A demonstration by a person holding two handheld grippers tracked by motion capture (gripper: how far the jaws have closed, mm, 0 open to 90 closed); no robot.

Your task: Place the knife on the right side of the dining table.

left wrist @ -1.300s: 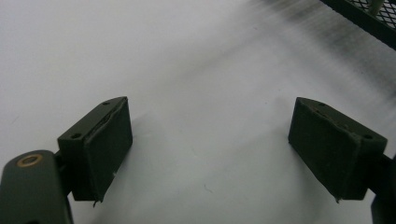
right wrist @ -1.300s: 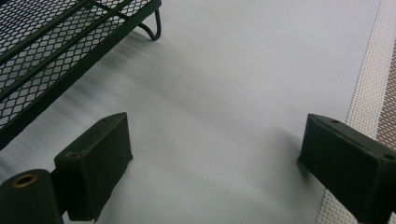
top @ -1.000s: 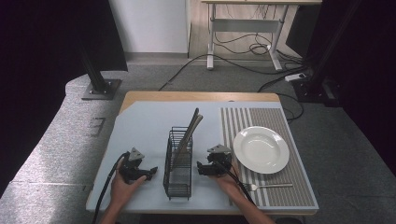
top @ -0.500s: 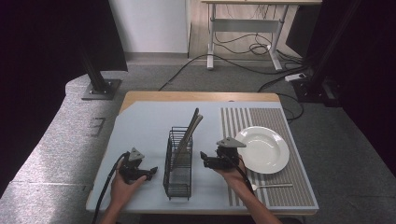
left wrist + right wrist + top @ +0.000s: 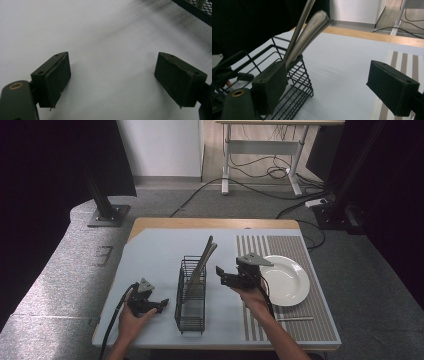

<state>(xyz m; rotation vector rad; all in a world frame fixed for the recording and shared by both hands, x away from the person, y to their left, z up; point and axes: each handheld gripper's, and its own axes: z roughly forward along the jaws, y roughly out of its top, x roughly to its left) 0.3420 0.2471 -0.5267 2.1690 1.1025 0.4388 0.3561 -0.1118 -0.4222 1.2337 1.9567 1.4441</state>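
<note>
The left gripper (image 5: 161,304) sits low, jaws spread wide; the right gripper (image 5: 220,276) is raised higher. Its jaws gape too.

- The wire basket (image 5: 191,295) is standing just to the right of the left gripper (image 5: 161,305), with bare table (image 5: 150,255) lying under and ahead of that gripper's spread jaws.
- Two utensil handles (image 5: 202,260) are leaning in the basket, tilting up and away beyond its far rim (they are rising just past the near jaw in the right gripper view).
- The right gripper (image 5: 220,274) is hanging to the right of the basket, apart from it.
- The plate (image 5: 287,281) is sitting just right of the right gripper, on the striped mat (image 5: 285,247).
- A utensil (image 5: 295,318) is lying on the mat, nearer the person than the plate.
</note>
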